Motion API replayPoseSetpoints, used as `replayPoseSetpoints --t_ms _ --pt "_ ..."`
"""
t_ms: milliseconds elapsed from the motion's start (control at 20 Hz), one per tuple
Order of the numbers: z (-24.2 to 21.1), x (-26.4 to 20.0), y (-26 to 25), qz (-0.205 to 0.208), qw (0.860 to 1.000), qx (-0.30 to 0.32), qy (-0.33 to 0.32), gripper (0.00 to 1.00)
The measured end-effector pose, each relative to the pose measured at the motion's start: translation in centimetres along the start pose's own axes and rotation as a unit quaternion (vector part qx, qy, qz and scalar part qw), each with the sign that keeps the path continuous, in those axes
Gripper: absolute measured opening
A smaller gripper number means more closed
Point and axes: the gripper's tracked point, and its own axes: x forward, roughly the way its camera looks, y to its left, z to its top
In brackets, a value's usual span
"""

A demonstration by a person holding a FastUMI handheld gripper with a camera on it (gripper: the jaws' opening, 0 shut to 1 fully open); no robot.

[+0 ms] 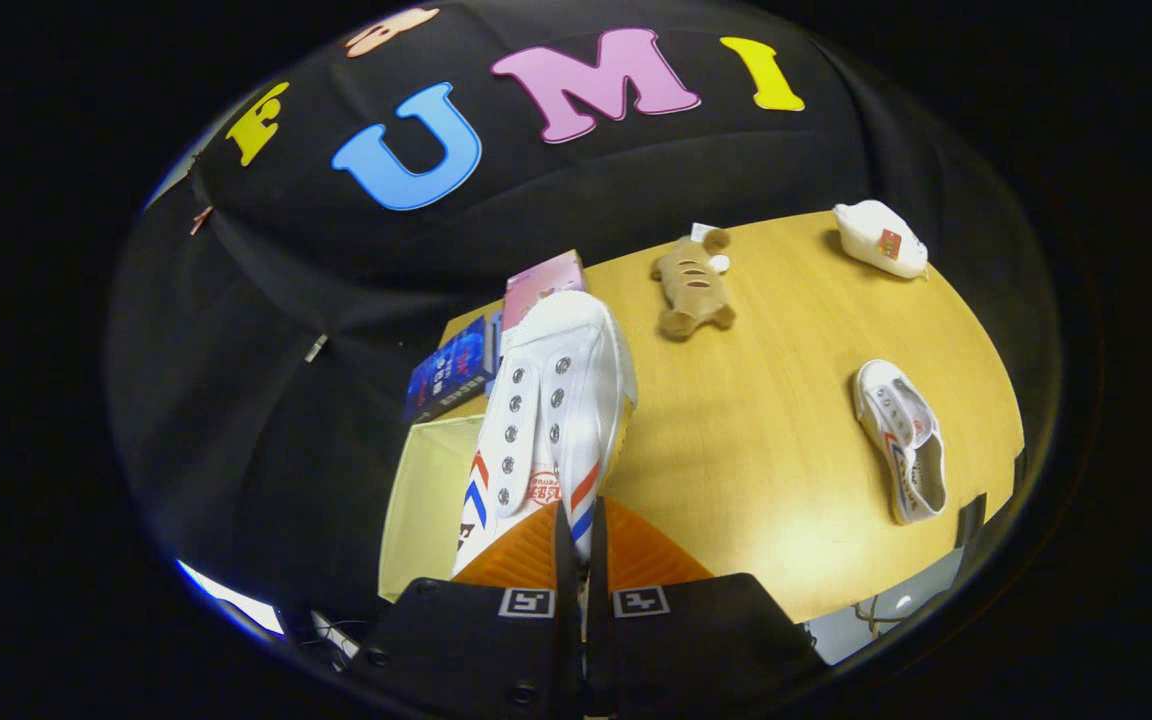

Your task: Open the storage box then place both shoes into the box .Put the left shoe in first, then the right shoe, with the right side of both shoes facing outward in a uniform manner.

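— Hand-held gripper (576, 540): what's it doing?
— Orange fingers (521, 555) pinched on a white shoe (556, 400), lifted over the pale box (426, 500) at the table (756, 440) edge.
— Any writing?
— Red tongue label, too small to read; red-blue chevron stripes, metal eyelets.
— The other shoe (904, 440)?
— On the table, well apart, beyond a plush toy (693, 285).

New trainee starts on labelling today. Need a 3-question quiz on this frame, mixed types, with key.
1. True or false: the gripper is shut on a white shoe.
2. The second shoe lies: A) on the table B) in the pale box C) on the books.
3. Which soft toy sits beyond the held shoe's toe?

Key: 1 true. 2 A. 3 the brown plush toy.
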Motion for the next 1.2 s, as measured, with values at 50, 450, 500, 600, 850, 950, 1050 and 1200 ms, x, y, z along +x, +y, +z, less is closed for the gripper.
replayPoseSetpoints --t_ms 50,450,500,600,850,950,1050,1200 --pt "-0.5 0.3 2.1 0.015 1.000 0.002 0.005 0.06" --pt "-6.2 6.4 10.8 0.044 0.997 -0.013 0.061 0.06" --pt "-7.1 7.4 11.2 0.039 0.997 -0.007 0.068 0.06" --pt "-8.6 9.2 11.7 0.028 0.996 -0.013 0.079 0.06" --pt "-11.3 12.0 12.8 0.020 0.994 -0.031 0.104 0.06" --pt "-11.7 12.7 12.6 0.013 0.994 -0.025 0.106 0.07" --pt "-12.3 13.1 12.8 0.020 0.993 -0.021 0.115 0.12" --pt "-11.8 12.9 14.3 0.055 0.992 -0.022 0.114 0.27"
